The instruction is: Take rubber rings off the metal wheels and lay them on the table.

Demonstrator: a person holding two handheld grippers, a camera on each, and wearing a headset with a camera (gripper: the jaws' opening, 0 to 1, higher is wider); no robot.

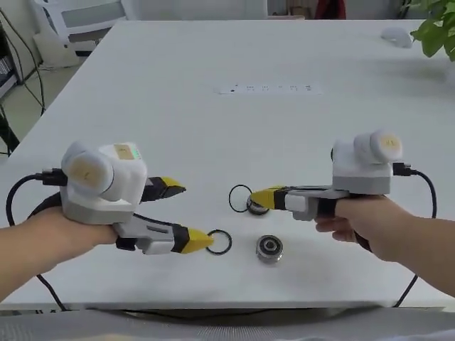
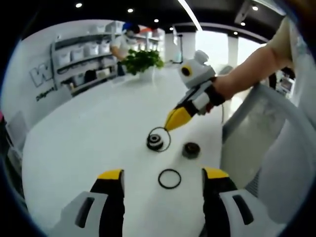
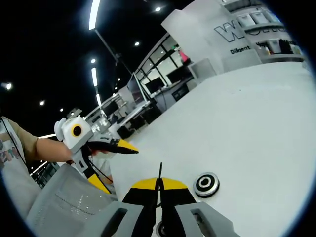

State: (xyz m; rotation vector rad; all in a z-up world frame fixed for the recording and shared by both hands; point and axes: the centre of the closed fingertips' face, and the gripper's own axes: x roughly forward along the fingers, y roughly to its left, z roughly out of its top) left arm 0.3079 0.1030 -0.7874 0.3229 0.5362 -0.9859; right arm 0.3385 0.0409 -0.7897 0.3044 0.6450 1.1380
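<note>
R tool (image 1: 264, 198) is held pressed together on the held ring (image 1: 229, 199), a thin black rubber loop pinched at its rim btwn the yellow tips. In the right gripper view this loop is seen edge-on as a dark line rising from the closed tips. The held ring is tilted up off the desk (image 1: 213, 128) and overlaps the first wheel (image 1: 254, 207), a small metal wheel resting on the desk just under the R tool's tip. In the left gripper view the wheel is seen inside the loop's outline. Whether the ring is still caught on the wheel cannot be told.

L tool (image 1: 198, 214) is held w/ its jaws spread wide and nothing is gripped. The loose ring (image 1: 231, 242) is laid flat on the desk, just beside the tip of the jaw nearer the person. In the left gripper view it is seen just ahead of the tips, approx. centred btwn them.

The second wheel (image 1: 269, 248) is set flat on the desk w/o a ring, near the loose ring and on the person's side of the first wheel. All items are placed near the desk's front edge. A green plant (image 1: 437, 28) is seen at the far R corner.
</note>
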